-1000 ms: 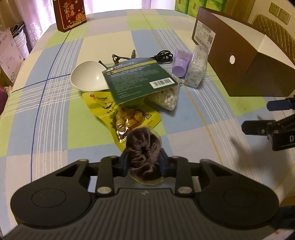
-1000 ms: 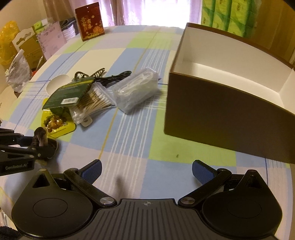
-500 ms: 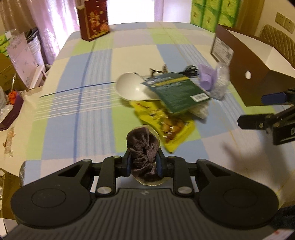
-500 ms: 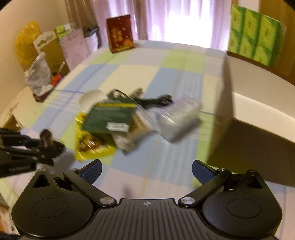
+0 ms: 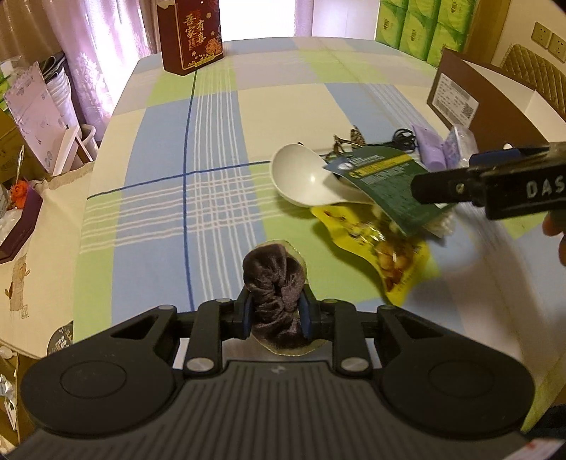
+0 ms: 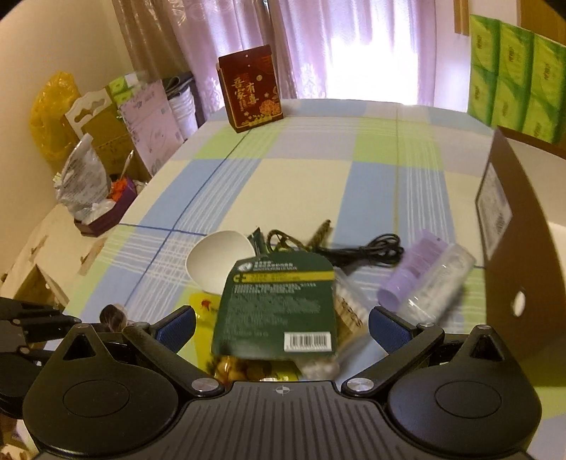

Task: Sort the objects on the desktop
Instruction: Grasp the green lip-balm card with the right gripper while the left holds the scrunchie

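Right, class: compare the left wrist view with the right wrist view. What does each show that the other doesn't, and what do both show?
Only the left wrist view shows the left gripper shut on the brown scrunchie from above, plus a wall socket. Only the right wrist view shows the right gripper with both blue pads spread wide over the green packet, and a yellow bag off the table. Both show the white spoon, the yellow snack pouch, the black cable, the red box and the brown cardboard box.
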A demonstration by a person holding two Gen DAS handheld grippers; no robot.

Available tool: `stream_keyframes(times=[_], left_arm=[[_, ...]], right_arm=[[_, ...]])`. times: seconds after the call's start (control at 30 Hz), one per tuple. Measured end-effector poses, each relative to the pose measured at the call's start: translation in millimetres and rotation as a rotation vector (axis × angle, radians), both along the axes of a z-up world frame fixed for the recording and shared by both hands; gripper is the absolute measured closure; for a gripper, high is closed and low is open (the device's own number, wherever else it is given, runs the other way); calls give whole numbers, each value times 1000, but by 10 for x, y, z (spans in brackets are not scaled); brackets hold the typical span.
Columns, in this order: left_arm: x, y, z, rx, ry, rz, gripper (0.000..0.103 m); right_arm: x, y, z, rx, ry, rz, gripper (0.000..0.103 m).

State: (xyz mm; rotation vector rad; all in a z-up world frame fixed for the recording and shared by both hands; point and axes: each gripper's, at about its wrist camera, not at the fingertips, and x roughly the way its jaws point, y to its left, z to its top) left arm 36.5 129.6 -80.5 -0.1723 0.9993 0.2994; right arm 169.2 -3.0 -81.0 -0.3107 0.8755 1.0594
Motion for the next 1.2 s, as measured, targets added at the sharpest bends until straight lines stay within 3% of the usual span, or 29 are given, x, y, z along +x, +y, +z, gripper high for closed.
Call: stream_keyframes(times=[0.37, 0.43, 0.6, 0.83, 1.2], left_arm=[[194, 269, -91, -28, 8, -23, 81], [213, 293, -108, -34, 9, -23, 81], [235, 350, -148, -47, 14, -14, 81], [253, 338, -160, -53, 23, -11, 81], [244, 203, -61, -36, 14, -25, 81]], right_arm=[[127, 308, -261, -45, 44, 6, 3], [117, 345, -306, -60, 35, 12, 12], [169, 365, -372, -62, 52, 27, 16], [77, 341, -333, -67, -8, 69, 17], [40, 112, -90, 14, -27, 56, 17]])
